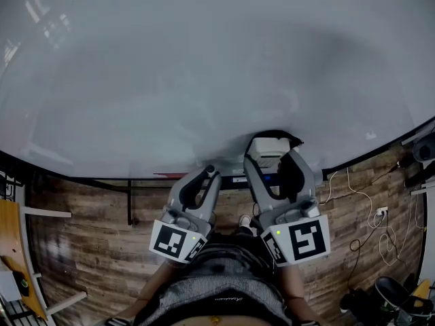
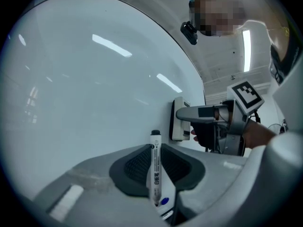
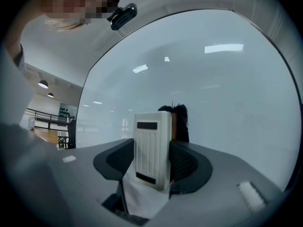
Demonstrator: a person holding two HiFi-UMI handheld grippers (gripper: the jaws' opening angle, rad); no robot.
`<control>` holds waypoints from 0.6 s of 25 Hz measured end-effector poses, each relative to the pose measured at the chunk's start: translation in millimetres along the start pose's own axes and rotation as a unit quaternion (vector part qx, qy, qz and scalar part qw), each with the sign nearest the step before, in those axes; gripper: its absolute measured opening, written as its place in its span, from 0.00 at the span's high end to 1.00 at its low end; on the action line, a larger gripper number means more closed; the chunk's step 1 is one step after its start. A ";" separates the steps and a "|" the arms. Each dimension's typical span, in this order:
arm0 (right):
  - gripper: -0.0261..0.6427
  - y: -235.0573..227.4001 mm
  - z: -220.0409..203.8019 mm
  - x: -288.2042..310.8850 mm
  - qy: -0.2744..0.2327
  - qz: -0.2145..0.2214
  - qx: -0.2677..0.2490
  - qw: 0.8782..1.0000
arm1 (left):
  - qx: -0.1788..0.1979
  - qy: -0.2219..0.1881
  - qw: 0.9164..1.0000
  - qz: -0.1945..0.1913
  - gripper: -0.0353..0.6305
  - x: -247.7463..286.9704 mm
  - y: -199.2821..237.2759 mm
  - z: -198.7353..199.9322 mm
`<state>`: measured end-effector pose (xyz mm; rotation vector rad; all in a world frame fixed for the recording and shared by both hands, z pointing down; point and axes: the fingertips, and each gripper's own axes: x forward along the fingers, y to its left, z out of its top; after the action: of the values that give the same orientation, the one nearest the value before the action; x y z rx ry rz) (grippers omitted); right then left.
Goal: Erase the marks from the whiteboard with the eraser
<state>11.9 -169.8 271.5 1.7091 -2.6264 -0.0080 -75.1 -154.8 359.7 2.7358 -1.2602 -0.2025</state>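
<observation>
Low on the whiteboard [image 1: 204, 80], right gripper [image 1: 275, 165] clamps the eraser [image 3: 151, 148] upright, felt toward the board, nearer than left gripper [image 1: 204, 178], which pinches a marker [image 2: 155, 169]; no marks visible.

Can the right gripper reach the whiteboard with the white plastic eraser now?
Probably yes. The right gripper is shut on the white plastic eraser, which seems to lie against the glossy whiteboard; nothing stands between them. The left gripper, holding a white marker pen, is aside.
</observation>
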 end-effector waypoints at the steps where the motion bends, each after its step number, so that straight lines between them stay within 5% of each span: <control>1: 0.60 -11.7 -0.9 -3.6 0.002 -0.006 0.002 1.000 | -0.001 0.001 1.000 -0.001 0.83 6.3 -5.1 -0.7; 5: 0.60 -54.8 -7.7 -20.5 0.008 -0.029 0.016 0.999 | 0.000 0.001 1.000 -0.008 0.83 25.4 -26.6 -6.4; 15: 0.60 -38.4 -8.3 -12.9 0.007 -0.024 0.034 0.999 | -0.007 0.007 1.000 0.005 0.83 15.8 -25.2 -9.9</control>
<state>52.3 -173.6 279.4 1.7862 -2.6041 0.0948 -44.4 -150.0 364.1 2.7148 -1.2632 -0.1899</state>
